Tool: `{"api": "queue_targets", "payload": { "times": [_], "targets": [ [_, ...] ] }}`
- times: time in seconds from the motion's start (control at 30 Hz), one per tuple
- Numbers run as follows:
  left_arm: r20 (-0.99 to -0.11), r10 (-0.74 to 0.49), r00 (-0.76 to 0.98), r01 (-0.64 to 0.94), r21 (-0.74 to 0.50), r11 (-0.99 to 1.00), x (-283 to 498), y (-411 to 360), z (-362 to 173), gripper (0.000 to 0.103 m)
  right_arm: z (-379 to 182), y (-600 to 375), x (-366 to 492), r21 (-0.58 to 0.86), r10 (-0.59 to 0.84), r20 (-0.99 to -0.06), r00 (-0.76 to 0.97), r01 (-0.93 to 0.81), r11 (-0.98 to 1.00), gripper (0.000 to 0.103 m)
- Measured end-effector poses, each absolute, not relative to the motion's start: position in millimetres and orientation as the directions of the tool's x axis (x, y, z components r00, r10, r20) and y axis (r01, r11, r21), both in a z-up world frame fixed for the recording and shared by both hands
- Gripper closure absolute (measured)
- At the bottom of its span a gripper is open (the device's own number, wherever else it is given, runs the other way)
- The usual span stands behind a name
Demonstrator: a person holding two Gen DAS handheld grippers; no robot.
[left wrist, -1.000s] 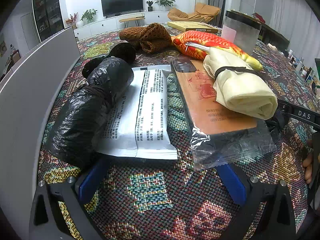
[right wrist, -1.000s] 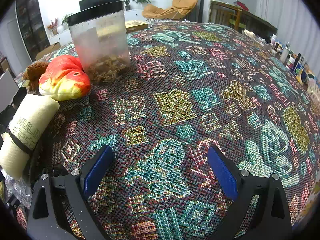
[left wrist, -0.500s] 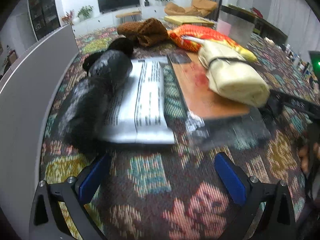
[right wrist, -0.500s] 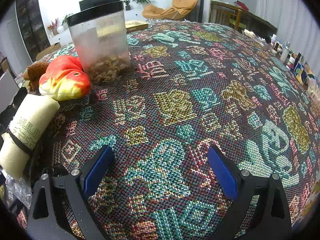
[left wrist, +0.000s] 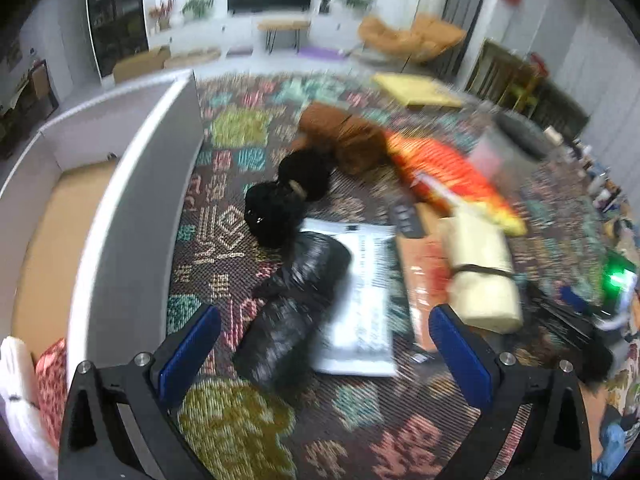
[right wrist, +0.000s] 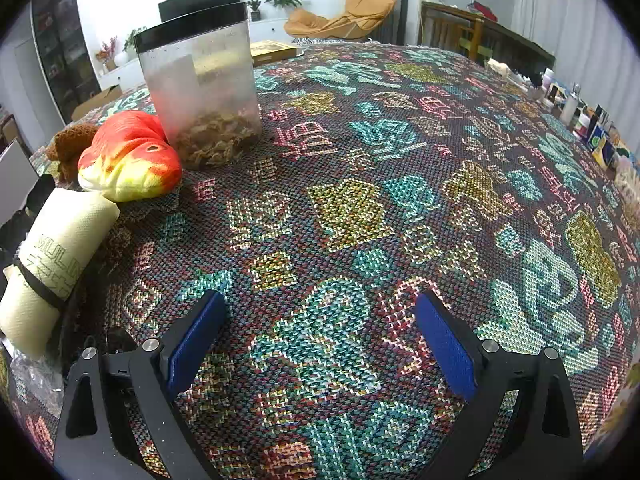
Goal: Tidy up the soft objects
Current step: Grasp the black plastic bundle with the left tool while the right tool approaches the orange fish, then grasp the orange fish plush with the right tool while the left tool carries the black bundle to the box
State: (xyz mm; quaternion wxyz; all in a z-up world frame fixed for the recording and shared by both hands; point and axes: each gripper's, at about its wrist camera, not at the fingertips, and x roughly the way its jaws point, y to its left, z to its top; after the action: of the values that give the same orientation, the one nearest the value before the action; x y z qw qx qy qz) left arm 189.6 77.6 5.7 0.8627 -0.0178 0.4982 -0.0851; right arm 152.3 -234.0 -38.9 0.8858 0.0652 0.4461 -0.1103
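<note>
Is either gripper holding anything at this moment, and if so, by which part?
Nothing is held. The left gripper is open above the black bag roll; the right gripper is open over bare tablecloth.

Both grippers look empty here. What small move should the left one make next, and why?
Probably lower the open left gripper onto the black plastic-wrapped bundle. It is the soft item nearest the fingers, roughly centred between them, lying partly on the white packet, with the box just to its left. The right gripper hovers open over bare tablecloth.
</note>
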Motion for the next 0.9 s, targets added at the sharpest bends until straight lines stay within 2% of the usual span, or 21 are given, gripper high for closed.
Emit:
{"api": "queue_targets", "payload": {
  "times": [0.07,0.17,0.23,0.27,0.37,0.43,0.5,0.57,0.67,0.77,0.8,0.87,0.9],
  "targets": [
    [-0.869,-0.113,0.481,0.115,-0.065,0.991,202,77,-9,0.005,-39,-234,152,0.017,-0.137,-0.805,0.578,0.254,0.967,0.006],
    [-0.902,-0.080,0.423,0.094,-0.044,0.995,210,80,-37,0.032,-39,-234,152,0.018,-0.136,-0.805,0.578,0.253,0.967,0.006],
    [-0.884,-0.166,0.436,0.074,-0.149,0.986,207,90,-39,0.059,-39,-234,153,0.020,-0.133,-0.805,0.579,0.250,0.968,0.006],
    [-0.884,-0.166,0.437,0.059,-0.156,0.986,205,93,-39,0.064,-39,-232,151,0.019,-0.131,-0.805,0.579,0.246,0.969,0.005],
    [-0.863,-0.199,0.465,0.050,-0.199,0.979,191,101,-31,0.065,-38,-234,150,0.044,-0.066,-0.809,0.583,0.172,0.984,0.005],
    [-0.844,-0.241,0.480,0.052,-0.247,0.968,180,107,-24,0.065,-31,-245,151,0.129,0.033,-0.822,0.569,0.130,0.983,0.006],
    [-0.831,-0.262,0.491,0.063,-0.267,0.962,171,110,-19,0.065,-15,-256,149,0.274,0.146,-0.786,0.601,0.127,0.953,0.006],
    [-0.825,-0.270,0.496,0.072,-0.271,0.960,163,106,-17,0.065,12,-249,155,0.327,0.197,-0.731,0.654,0.082,0.942,0.006],
    [-0.821,-0.264,0.507,0.075,-0.263,0.962,150,100,-16,0.065,41,-205,191,0.300,0.263,-0.719,0.643,-0.053,0.952,0.006],
    [-0.822,-0.251,0.512,0.069,-0.252,0.965,138,96,-15,0.065,38,-150,242,0.214,0.251,-0.790,0.559,-0.133,0.968,0.009],
    [-0.824,-0.241,0.513,0.070,-0.240,0.968,134,93,-13,0.065,32,-134,255,0.164,0.209,-0.814,0.542,-0.131,0.978,0.012],
    [-0.828,-0.221,0.516,0.074,-0.214,0.974,125,91,-7,0.065,17,-107,276,0.045,0.094,-0.852,0.516,-0.107,0.993,0.029],
    [-0.827,-0.212,0.520,0.076,-0.202,0.976,122,89,-2,0.065,9,-98,283,0.019,0.071,-0.870,0.487,-0.112,0.993,0.050]
  ]
}}
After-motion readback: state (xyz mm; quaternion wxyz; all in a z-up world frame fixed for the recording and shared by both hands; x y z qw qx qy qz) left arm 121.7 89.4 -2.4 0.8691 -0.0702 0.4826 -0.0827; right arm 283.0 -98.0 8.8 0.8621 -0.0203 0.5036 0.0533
